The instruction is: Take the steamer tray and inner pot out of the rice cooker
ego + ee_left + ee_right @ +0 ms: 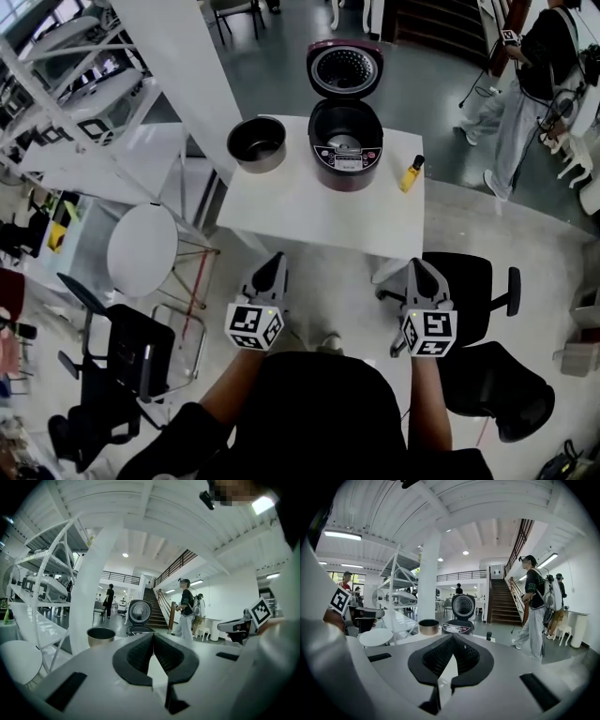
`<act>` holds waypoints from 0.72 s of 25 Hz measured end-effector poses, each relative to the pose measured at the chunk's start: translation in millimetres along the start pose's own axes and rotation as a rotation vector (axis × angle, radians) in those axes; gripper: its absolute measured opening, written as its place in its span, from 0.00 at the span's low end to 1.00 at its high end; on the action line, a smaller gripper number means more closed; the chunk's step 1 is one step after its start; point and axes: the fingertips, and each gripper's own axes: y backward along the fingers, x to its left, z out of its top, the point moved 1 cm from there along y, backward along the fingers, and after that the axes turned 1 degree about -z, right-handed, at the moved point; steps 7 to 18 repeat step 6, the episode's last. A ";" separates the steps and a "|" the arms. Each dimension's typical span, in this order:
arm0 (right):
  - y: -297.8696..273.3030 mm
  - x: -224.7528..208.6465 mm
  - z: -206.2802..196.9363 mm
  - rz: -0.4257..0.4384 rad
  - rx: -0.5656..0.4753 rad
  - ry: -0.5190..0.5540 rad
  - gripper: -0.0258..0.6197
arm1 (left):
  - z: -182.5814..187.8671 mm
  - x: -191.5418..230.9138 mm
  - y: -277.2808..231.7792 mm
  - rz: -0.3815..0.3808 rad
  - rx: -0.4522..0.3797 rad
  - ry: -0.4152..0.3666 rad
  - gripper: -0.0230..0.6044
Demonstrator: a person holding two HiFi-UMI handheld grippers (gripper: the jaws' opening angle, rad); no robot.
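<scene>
A: Head view?
B: The inner pot (256, 143) stands on the white table (309, 216), just left of the open rice cooker (345, 141).
A: Left gripper view?
B: The left gripper (153, 637) is clenched, empty.
A: Right gripper view?
B: The right gripper (453, 638) is closed on nothing.

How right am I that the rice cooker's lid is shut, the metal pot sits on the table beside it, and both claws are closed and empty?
Wrong on one count: the lid of the rice cooker stands open, as the head view shows. The metal pot does sit on the table beside it, and the left claw and right claw are closed and empty.
</scene>
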 end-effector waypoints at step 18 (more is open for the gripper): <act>-4.0 -5.2 -4.0 -0.005 0.005 0.010 0.04 | -15.5 5.9 -0.5 0.022 0.036 0.016 0.04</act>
